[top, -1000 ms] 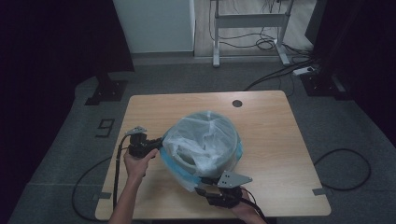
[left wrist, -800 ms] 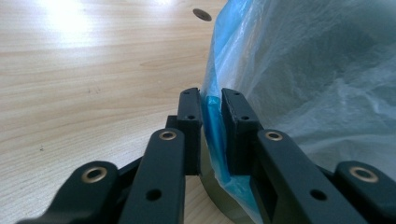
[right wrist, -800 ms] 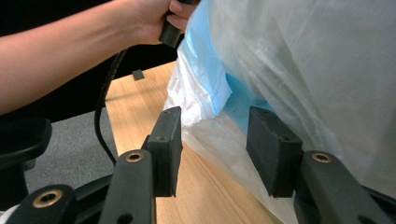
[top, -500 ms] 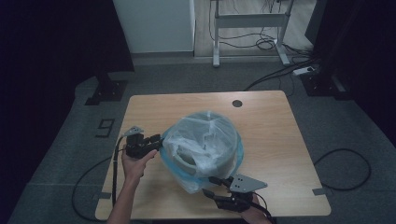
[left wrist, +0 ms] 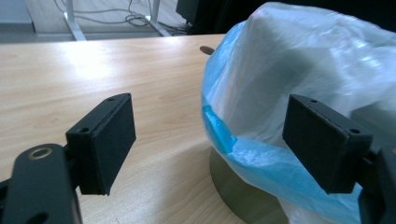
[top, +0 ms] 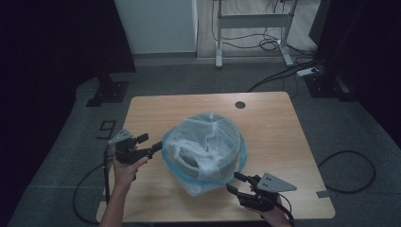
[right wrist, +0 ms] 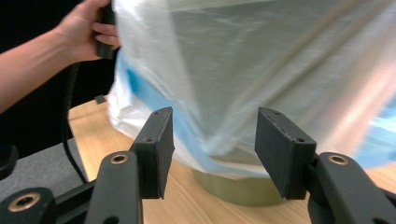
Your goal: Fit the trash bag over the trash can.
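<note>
A translucent white plastic bag (top: 203, 151) with a blue rim is draped over a round olive container (left wrist: 238, 186) on the wooden table (top: 274, 123). My left gripper (top: 153, 149) is at the bag's left edge. Its jaws have just been opening. In the left gripper view (left wrist: 210, 140) the blue rim (left wrist: 224, 135) lies between the pads, which do not press on it. My right gripper (top: 232, 182) is at the bag's near right side. Its jaws have also been opening, and in the right gripper view (right wrist: 212, 144) they stand apart just short of the bag (right wrist: 261, 60).
The table has a cable hole (top: 240, 104) near its far edge. Cables lie on the grey floor (top: 350, 165) around it, and a desk frame (top: 250, 23) stands behind. The person's left hand (right wrist: 88, 28) holds the other gripper beside the bag.
The left gripper's jaws have opened and come off the bag's edge, and it drew slightly left. The right gripper moved to the right, away from the bag's near side.
</note>
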{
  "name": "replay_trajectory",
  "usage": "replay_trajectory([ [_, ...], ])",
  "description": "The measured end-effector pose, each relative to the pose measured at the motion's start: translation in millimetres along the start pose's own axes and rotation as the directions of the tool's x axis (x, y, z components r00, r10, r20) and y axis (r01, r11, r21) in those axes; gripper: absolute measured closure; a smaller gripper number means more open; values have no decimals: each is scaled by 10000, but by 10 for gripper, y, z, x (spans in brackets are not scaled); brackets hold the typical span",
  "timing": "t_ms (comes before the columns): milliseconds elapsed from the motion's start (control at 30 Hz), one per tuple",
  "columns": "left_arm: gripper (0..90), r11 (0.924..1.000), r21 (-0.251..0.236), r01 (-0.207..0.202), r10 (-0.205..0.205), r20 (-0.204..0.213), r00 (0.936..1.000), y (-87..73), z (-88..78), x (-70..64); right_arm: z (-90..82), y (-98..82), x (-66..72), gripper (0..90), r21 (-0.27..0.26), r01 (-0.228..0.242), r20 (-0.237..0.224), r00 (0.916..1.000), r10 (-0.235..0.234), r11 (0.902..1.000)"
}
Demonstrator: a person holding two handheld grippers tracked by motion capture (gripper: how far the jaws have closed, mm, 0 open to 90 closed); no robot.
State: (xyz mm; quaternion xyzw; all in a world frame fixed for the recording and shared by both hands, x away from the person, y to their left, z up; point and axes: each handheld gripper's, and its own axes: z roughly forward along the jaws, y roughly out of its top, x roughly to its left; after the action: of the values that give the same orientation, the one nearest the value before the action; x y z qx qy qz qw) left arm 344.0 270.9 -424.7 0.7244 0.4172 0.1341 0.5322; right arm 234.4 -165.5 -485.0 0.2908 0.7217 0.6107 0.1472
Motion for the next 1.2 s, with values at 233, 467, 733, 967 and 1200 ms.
replay_trajectory([
  [233,170,9979,-80,-636,640,607,9961,94,-98,-78,-175,-79,-242,456,31,-386,715,9967,382,9993],
  [467,183,9912,-133,-1315,1321,1155,9845,219,-141,-223,-314,-137,-451,452,-77,-779,1367,9875,782,9969],
  [733,194,9780,-103,-2085,2064,1992,9580,403,-137,-367,-435,-179,-558,447,-217,-1016,1728,9795,1038,9946],
  [967,233,9602,263,-2780,2621,2595,9295,558,-27,-430,-492,-198,-614,444,-272,-1175,1829,9757,1205,9927],
  [1200,323,9341,827,-3473,3076,3074,9005,712,196,-506,-519,-209,-639,445,-359,-1262,1912,9728,1307,9914],
])
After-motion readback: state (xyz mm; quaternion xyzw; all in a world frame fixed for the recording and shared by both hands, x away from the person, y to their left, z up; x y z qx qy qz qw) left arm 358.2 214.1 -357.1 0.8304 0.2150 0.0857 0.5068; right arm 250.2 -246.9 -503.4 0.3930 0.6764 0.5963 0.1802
